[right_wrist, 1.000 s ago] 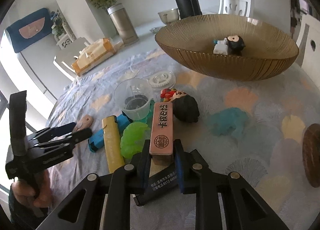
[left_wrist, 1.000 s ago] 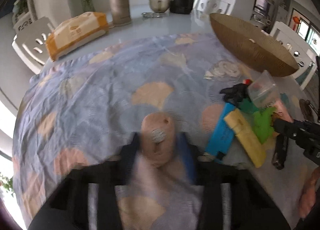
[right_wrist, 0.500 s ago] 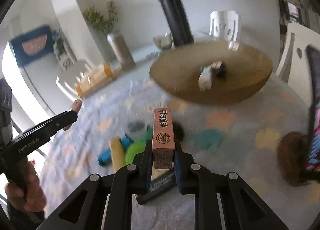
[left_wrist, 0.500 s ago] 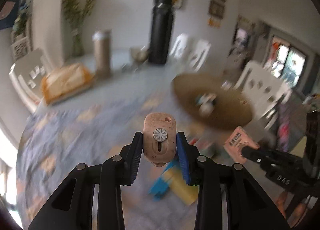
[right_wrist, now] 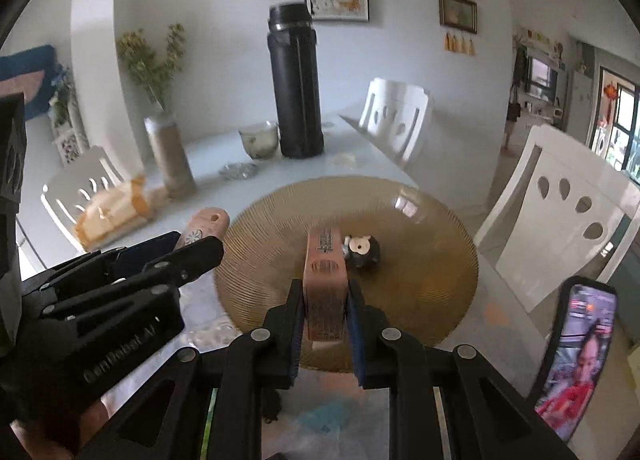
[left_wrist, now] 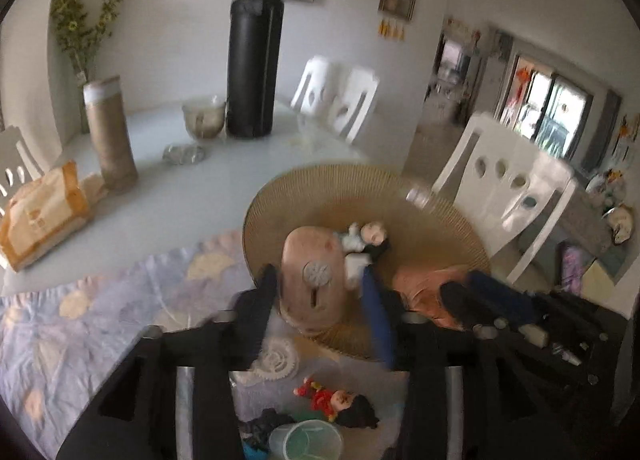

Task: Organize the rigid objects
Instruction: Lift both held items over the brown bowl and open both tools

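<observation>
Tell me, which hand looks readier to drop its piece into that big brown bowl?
Probably the right. Its gripper holds the pink block squarely over the bowl, near the figurine. The left gripper, holding the round-topped tag, sits nearer the bowl's near rim.

soft daylight enters from the windows (left_wrist: 560,108) at the right of both frames. the left wrist view is smeared by motion blur, worst at lower centre. the right wrist view is sharper. glare sits on the bowl (right_wrist: 404,204) rim. fisheye bending and dark vignetting mark all corners.
</observation>
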Demonstrator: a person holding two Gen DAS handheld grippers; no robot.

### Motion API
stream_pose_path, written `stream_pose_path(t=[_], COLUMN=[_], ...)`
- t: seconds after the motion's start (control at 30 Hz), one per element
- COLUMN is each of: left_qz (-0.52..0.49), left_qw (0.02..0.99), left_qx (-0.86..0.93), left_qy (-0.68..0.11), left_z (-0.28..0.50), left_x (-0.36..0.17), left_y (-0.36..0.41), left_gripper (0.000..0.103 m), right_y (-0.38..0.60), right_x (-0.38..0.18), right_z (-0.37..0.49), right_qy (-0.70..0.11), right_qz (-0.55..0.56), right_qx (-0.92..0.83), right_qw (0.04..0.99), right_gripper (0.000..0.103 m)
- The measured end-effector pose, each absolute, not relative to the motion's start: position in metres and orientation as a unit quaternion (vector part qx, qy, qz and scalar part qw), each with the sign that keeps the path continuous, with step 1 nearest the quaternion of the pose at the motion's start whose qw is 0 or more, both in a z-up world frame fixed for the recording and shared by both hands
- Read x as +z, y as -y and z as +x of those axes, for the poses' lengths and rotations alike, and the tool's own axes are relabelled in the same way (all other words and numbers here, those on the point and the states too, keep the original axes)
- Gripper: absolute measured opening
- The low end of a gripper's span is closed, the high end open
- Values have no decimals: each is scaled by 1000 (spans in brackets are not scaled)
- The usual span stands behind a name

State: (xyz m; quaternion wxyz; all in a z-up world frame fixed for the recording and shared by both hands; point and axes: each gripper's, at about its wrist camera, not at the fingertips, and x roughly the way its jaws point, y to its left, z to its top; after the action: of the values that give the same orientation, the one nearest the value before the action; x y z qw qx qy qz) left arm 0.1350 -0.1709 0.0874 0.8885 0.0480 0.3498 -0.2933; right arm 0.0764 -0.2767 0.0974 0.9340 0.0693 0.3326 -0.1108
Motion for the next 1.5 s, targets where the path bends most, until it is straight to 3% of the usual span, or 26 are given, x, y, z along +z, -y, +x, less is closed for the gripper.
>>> stream_pose_path(t=[0.2, 0.27, 0.37, 0.43, 0.47, 0.5, 0.57, 0.83, 1.03, 1.5], left_qz=[50, 42, 20, 3, -7, -13, -28, -58, -26, 37], left_qw=[892, 896, 908, 917, 922, 928, 932, 923, 927, 929], left_qx=[-274, -267, -245, -220, -206, -185, -150, -102, -102, -91], left_qy=[-357, -354, -340, -333, -328, -325, -330, -366, -360, -356], left_z=[109, 95, 67, 48, 39, 33, 23, 17, 13, 7], left_x=[88, 94, 100, 99, 97, 93, 79, 16, 16, 13], left_y=[135, 113, 72, 46, 32, 21, -4, -40, -26, -6], left_gripper=[44, 44, 46, 60, 82, 89, 90, 89, 90, 90], right_y=[274, 262, 234, 210, 202, 190, 177, 150, 157, 155], right_x=[106, 114, 125, 123, 120, 112, 95, 20, 22, 20], right_z=[60, 49, 25, 9, 5, -1, -7, -5, -8, -7], right_qy=[-327, -315, -293, -290, -292, -298, -312, -362, -351, -354], right_qz=[50, 39, 17, 6, 6, 9, 14, -15, -5, -13], right_qx=[-128, -121, -92, -54, -38, -13, 10, 20, 15, 6], right_qw=[935, 941, 952, 956, 956, 954, 950, 932, 936, 935], right_gripper=[36, 57, 62, 64, 67, 70, 82, 82, 88, 89])
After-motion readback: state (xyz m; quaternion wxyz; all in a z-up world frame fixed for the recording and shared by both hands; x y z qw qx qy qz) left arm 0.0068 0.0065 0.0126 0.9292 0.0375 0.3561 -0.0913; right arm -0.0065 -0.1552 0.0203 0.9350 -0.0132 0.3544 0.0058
